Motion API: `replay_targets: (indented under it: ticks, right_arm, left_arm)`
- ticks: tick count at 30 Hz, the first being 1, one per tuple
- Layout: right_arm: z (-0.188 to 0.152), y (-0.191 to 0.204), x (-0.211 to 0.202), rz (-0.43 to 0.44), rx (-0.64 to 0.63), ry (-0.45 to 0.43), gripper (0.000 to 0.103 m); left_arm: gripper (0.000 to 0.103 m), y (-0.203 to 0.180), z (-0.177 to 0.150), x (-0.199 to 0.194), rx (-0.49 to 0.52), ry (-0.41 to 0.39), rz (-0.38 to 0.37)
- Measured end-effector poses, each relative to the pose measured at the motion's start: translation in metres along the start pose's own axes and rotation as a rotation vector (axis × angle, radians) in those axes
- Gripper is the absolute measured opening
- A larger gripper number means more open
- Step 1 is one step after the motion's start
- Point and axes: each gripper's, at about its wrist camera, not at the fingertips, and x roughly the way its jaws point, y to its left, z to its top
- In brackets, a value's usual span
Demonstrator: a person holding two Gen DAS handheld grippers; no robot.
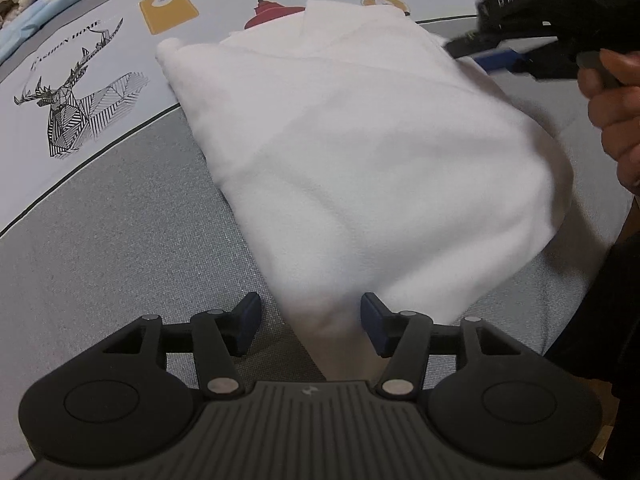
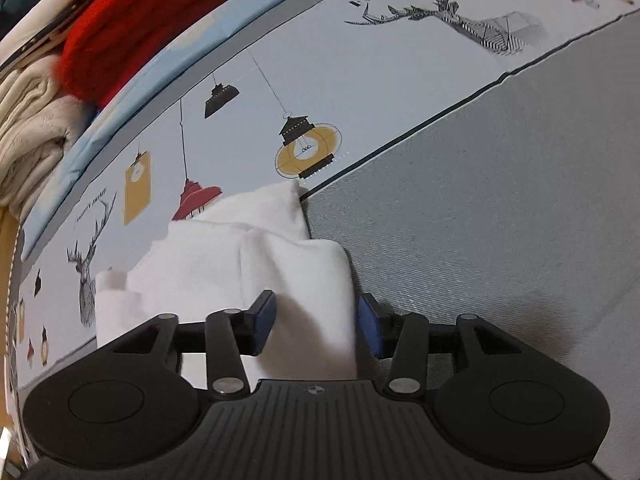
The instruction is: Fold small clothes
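Note:
A white folded garment (image 1: 360, 152) lies on the grey and printed bedsheet (image 1: 120, 240). My left gripper (image 1: 310, 324) is open, its jaws either side of the garment's near corner, not closed on it. My right gripper (image 1: 492, 54) shows at the garment's far right edge in the left wrist view, held by a hand. In the right wrist view the right gripper (image 2: 316, 328) is open, with a fold of the white garment (image 2: 280, 264) between its jaws.
The sheet has deer and lantern prints (image 2: 308, 152). A red knit item (image 2: 160, 16) and cream clothes (image 2: 28, 128) are piled beyond the sheet's blue edge. The person's hand (image 1: 616, 112) and dark sleeve are at the right.

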Motion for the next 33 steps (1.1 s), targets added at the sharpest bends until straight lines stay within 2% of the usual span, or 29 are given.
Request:
replay_targets:
  ticks: [1,3,4,6,7,8,10,11,12,14,15,16,18,20,22,25,27,31,32,33]
  right_arm:
    - [0.001,0.001,0.002,0.008,0.001,0.0,0.005]
    - [0.002,0.004,0.0,0.038,0.004,-0.033,0.003]
    - [0.003,0.006,-0.01,0.074,0.008,-0.09,0.002]
    - [0.006,0.01,-0.036,0.179,-0.006,-0.263,0.002]
    - [0.005,0.014,-0.046,0.195,-0.041,-0.325,0.002]
    - [0.004,0.016,-0.044,0.146,-0.069,-0.328,0.002]
    - [0.002,0.011,-0.025,-0.01,-0.067,-0.224,0.003]
    - [0.003,0.003,-0.015,-0.058,-0.036,-0.16,0.004]
    - [0.003,-0.003,-0.012,-0.079,-0.001,-0.131,0.004]
    - [0.005,-0.004,-0.02,-0.102,0.005,-0.179,0.008]
    - [0.005,-0.001,-0.028,-0.108,-0.018,-0.217,0.015]
    - [0.005,0.001,-0.034,-0.094,-0.046,-0.244,0.032]
    - [0.003,0.004,-0.04,-0.034,-0.059,-0.242,0.053]
    - [0.002,0.003,-0.035,0.054,-0.066,-0.152,0.058]
    - [-0.003,0.001,-0.02,0.07,-0.081,-0.011,0.058]
    - [-0.009,-0.006,-0.003,-0.025,-0.101,0.102,0.059]
    - [-0.007,-0.011,0.001,-0.004,-0.052,0.117,0.059]
    - [-0.008,-0.007,0.007,0.013,-0.018,0.127,0.057]
    - [-0.009,-0.004,0.009,0.015,-0.026,0.121,0.049]
    - [-0.009,-0.002,0.009,0.022,-0.036,0.112,0.035]
  left_arm:
    - [0.063,-0.002,-0.001,-0.002,0.0,0.0,-0.001]
    - [0.063,0.0,-0.001,-0.001,-0.001,0.0,-0.004]
    - [0.064,0.001,0.0,-0.001,-0.002,-0.002,-0.005]
    - [0.064,0.003,0.001,-0.003,-0.016,-0.01,-0.013]
    - [0.064,0.003,0.001,-0.003,-0.021,-0.007,-0.011]
    - [0.064,0.004,0.001,-0.003,-0.02,-0.002,-0.007]
    - [0.064,0.004,0.0,-0.005,-0.031,-0.003,-0.016]
    - [0.064,0.006,0.0,-0.007,-0.047,-0.01,-0.031]
    - [0.064,0.011,0.001,-0.01,-0.074,-0.025,-0.05]
    - [0.064,0.027,0.003,-0.021,-0.17,-0.078,-0.104]
    - [0.064,0.036,0.005,-0.026,-0.226,-0.114,-0.127]
    - [0.064,0.046,0.006,-0.031,-0.287,-0.152,-0.149]
    - [0.064,0.065,0.006,-0.035,-0.407,-0.212,-0.18]
    - [0.064,0.078,0.004,-0.028,-0.518,-0.235,-0.217]
    - [0.064,0.086,0.005,-0.015,-0.597,-0.219,-0.239]
    - [0.064,0.086,0.013,0.0,-0.645,-0.207,-0.262]
    - [0.064,0.086,0.021,0.009,-0.662,-0.197,-0.273]
    - [0.066,0.08,0.027,0.023,-0.678,-0.186,-0.249]
    - [0.059,0.08,0.03,0.025,-0.674,-0.187,-0.239]
    - [0.055,0.079,0.033,0.026,-0.661,-0.191,-0.228]
